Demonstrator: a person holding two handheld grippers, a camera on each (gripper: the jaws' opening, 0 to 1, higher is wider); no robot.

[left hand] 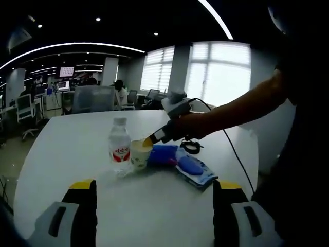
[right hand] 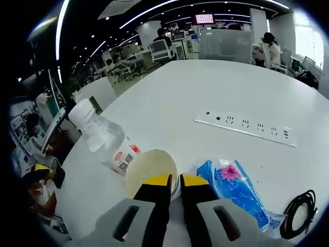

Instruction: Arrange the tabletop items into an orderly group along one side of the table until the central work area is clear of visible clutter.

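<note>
Gripping the rim of the paper cup (right hand: 152, 172) at lower centre of the right gripper view, the right gripper (right hand: 174, 181) had its jaws closed on the cup wall. The water bottle (right hand: 105, 139) stood touching the cup at left; the blue tissue pack (right hand: 234, 190) lay just right. The left gripper (left hand: 154, 186) hung open at the bottom of the left gripper view, apart from the white table (left hand: 77, 149).

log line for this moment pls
right gripper: shut on cup rim | left gripper: open, idle | bottle beside cup
</note>
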